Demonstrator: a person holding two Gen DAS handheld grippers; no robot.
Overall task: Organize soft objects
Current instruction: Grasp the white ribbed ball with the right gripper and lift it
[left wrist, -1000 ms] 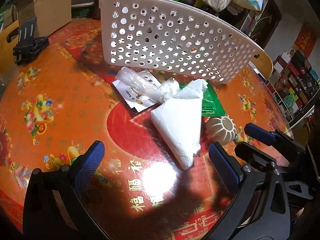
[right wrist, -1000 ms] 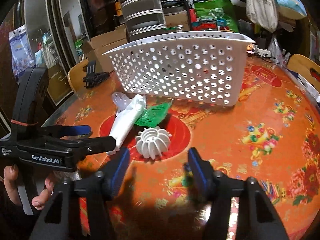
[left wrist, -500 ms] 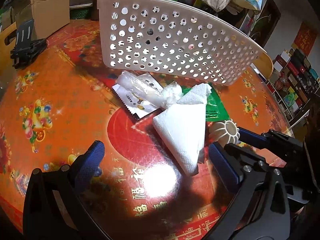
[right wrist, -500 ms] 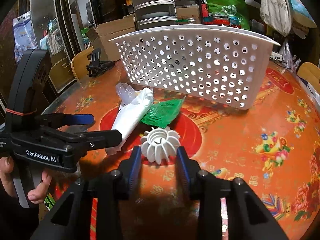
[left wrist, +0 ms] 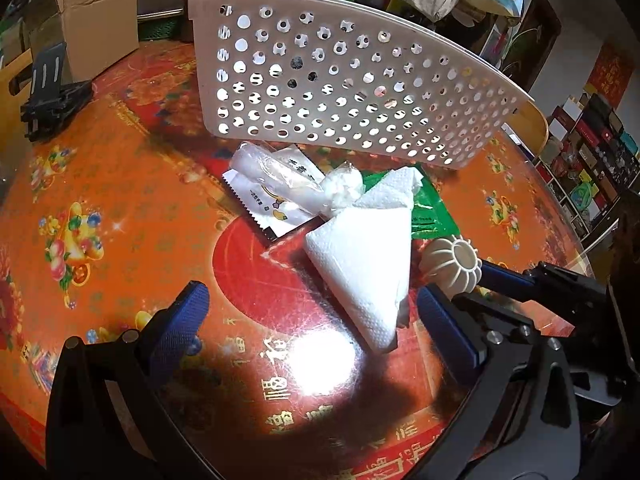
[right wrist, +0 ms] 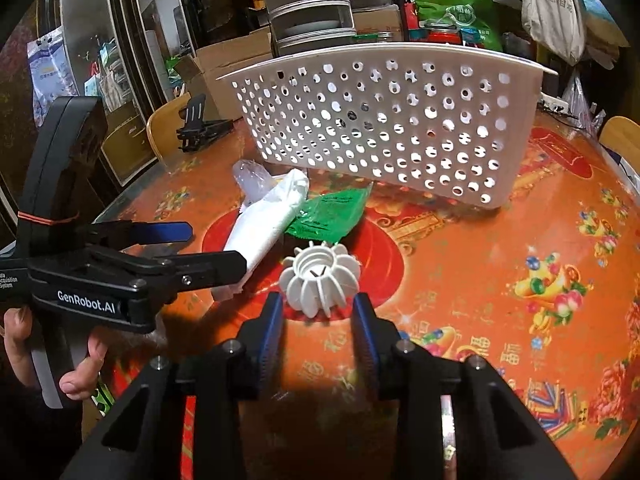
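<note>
A white ribbed soft ball (right wrist: pixel 320 278) lies on the orange table, just ahead of my right gripper (right wrist: pixel 318 312); its jaws are narrowed around the ball's near side, a small gap each side. The ball also shows in the left wrist view (left wrist: pixel 452 266). A folded white paper towel (left wrist: pixel 368 256), a clear plastic bag (left wrist: pixel 280 176), a white sachet (left wrist: pixel 268 200) and a green packet (left wrist: pixel 428 212) lie in a pile. My left gripper (left wrist: pixel 316 320) is open, just short of the towel's near tip. A white perforated basket (left wrist: pixel 340 80) stands behind the pile.
A cardboard box (left wrist: pixel 92 36) and a black clip stand (left wrist: pixel 48 92) sit at the far left of the table. Wooden chair backs (right wrist: pixel 168 132) stand at the table's edge. Shelves and bags crowd the background.
My right gripper moved forward to the ribbed ball and its jaws narrowed around it. My left gripper crept slightly nearer the towel and stayed open.
</note>
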